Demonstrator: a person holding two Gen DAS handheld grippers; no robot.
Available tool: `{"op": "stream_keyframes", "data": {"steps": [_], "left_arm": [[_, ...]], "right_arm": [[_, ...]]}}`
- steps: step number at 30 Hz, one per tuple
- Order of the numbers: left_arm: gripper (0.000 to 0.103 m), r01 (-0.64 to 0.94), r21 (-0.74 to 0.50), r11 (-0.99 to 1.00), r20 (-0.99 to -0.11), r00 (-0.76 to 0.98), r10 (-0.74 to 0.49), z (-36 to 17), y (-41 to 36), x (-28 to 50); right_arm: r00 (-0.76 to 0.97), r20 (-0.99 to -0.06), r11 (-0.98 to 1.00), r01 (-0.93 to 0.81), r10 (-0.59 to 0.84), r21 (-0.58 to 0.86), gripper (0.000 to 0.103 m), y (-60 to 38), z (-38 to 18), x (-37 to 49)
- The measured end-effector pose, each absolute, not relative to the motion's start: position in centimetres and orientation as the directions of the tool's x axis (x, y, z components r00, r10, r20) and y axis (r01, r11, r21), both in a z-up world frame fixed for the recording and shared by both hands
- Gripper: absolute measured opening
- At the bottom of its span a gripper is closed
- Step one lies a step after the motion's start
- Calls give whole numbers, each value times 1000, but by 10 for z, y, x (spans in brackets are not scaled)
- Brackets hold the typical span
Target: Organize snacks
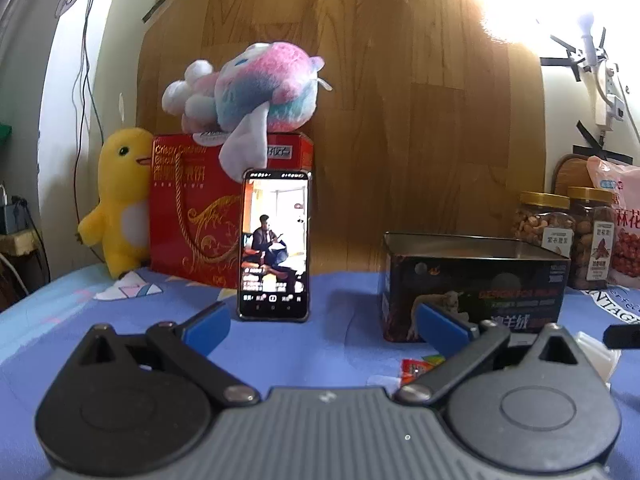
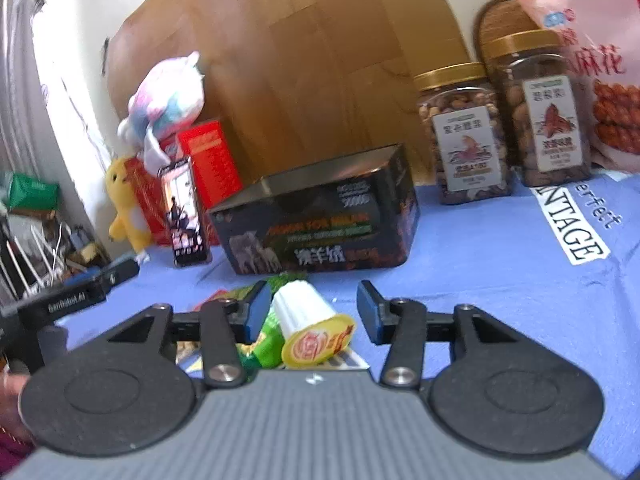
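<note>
1. Blue cloth-covered table (image 2: 480, 248), wood-pattern board taped to the wall behind.
2. Near: right gripper (image 2: 308, 312), jaws part open around a white ribbed jelly cup with yellow foil lid (image 2: 308, 326), lying tilted on its side; pads look clear of it, not gripped. Beside it one green wrapper (image 2: 266, 340).
3. Left gripper (image 1: 320, 320) spread wide, holding nothing; small red candy packet (image 1: 416, 370) nearby.
4. Middle: one open black rectangular tin (image 2: 320, 220); contents hidden.
5. Far: two gold-lidded nut jars (image 2: 464, 132), one pink snack bag (image 2: 600, 72).
6. Judgement: early, loose snacks not yet in the tin.
</note>
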State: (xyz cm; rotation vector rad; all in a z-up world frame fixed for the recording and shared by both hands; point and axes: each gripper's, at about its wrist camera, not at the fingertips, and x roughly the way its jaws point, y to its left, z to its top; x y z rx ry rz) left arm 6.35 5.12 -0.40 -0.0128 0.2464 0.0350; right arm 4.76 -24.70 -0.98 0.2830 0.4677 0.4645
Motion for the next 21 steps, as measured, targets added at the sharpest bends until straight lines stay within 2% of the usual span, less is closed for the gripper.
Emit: {"op": "stream_keyframes", "data": {"steps": [9, 21], "left_arm": [[103, -23, 26, 999, -255, 967, 29, -5, 45, 64], [103, -5, -5, 1000, -258, 966, 3, -4, 51, 65]], "right_arm": [[765, -417, 861, -356, 492, 364, 59, -244, -16, 54], [753, -446, 866, -343, 485, 363, 62, -241, -19, 56]]}}
